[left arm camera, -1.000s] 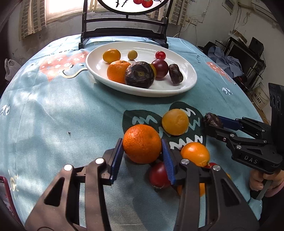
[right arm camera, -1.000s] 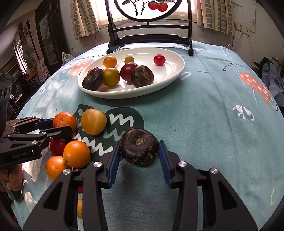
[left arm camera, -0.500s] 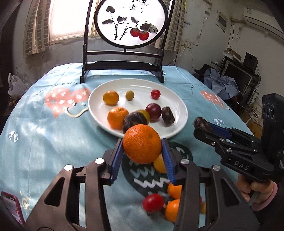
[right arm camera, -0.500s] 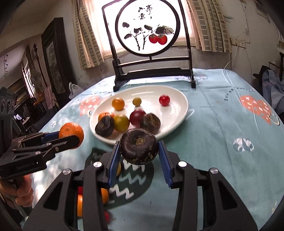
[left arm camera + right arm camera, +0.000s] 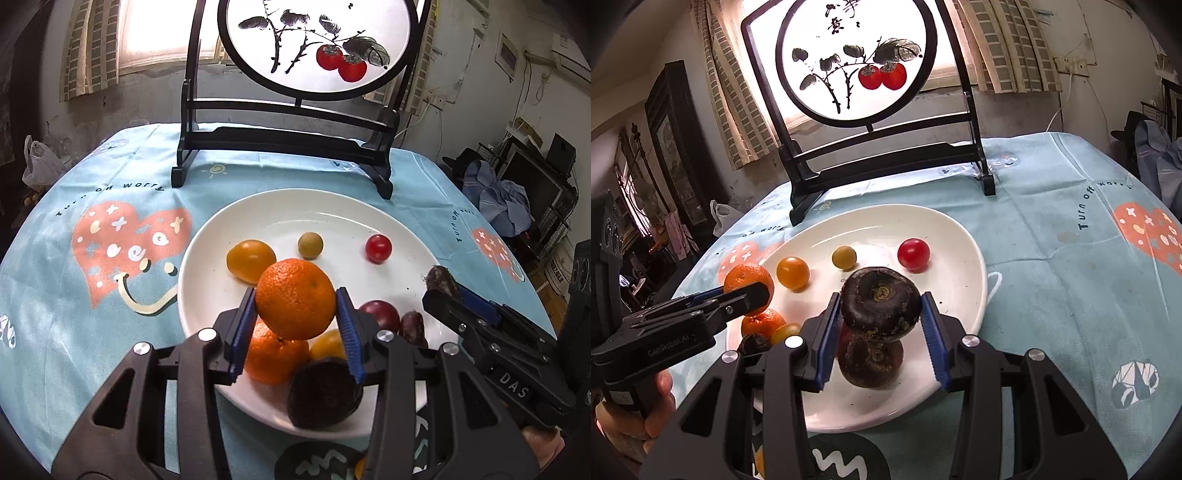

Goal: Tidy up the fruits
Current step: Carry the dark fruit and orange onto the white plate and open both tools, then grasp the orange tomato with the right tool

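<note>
1. Your left gripper pinches an orange between its blue pads, above the near part of the white plate. Your right gripper clamps a dark round fruit the same way, over the plate's middle.
2. Both fruits are round and gripped only at their sides. If you ease the jaws while high above the plate, I judge either one could drop, bounce and roll off the rim onto the blue tablecloth.
3. Directly under the held orange lie a second orange, a small yellow fruit and a dark fruit at the near rim. Set the orange on top of these and it likely slides off or knocks one over the near edge.
4. Under your right gripper sits another dark fruit; releasing onto it risks the same tumble.
5. The two grippers are near each other over the plate. Swing either one sideways and the fingers could clash, jarring a grip loose.
6. Clear space lies farther in, around the red tomato, the small green-yellow fruit and the yellow-orange fruit. Overreach, though, and you may hit the painted screen stand at the far side.
</note>
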A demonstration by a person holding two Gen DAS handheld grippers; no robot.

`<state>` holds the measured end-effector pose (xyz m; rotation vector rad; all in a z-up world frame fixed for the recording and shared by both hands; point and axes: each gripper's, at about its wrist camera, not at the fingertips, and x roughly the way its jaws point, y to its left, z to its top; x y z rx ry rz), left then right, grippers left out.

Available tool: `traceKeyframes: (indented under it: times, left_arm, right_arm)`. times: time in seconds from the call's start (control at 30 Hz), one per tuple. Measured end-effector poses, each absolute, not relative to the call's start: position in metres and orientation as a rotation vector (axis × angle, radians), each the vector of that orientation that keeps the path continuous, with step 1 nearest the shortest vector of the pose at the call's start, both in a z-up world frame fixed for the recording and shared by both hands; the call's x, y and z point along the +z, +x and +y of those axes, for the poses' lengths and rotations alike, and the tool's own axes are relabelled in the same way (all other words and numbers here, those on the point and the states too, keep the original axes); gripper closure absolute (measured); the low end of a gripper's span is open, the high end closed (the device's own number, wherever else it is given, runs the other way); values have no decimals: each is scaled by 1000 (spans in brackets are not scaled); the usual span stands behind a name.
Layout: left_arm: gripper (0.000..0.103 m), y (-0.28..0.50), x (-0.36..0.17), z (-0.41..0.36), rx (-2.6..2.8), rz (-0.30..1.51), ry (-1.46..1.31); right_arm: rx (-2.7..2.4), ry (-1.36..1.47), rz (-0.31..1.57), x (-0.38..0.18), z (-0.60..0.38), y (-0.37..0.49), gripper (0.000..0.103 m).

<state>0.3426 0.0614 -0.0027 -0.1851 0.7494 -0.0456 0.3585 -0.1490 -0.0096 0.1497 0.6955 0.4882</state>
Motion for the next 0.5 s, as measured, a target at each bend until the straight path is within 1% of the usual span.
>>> traceKeyframes:
  times: [0.2, 0.23, 0.27, 0.37, 0.43, 0.5]
  left_arm:
    - [58, 354, -7, 59, -29, 767, -179]
    - [47, 354, -7, 59, -23, 768, -178]
    - [32, 352, -5, 59, -13, 754, -175]
    - [23, 339, 8, 58, 4, 708, -161]
    - [20, 329, 18, 58, 5, 685, -155]
    - [15, 319, 24, 58, 21, 672, -153]
  right_arm:
    - [482, 149, 704, -11, -147, 370, 60]
    - [474, 149, 708, -12, -147, 371, 58]
    - [468, 151, 710, -12, -147, 370, 53]
    - [474, 153, 687, -4, -150, 363, 51]
    - [483, 142, 671, 2, -150, 355, 50]
    - [495, 136, 664, 6, -152, 347, 49]
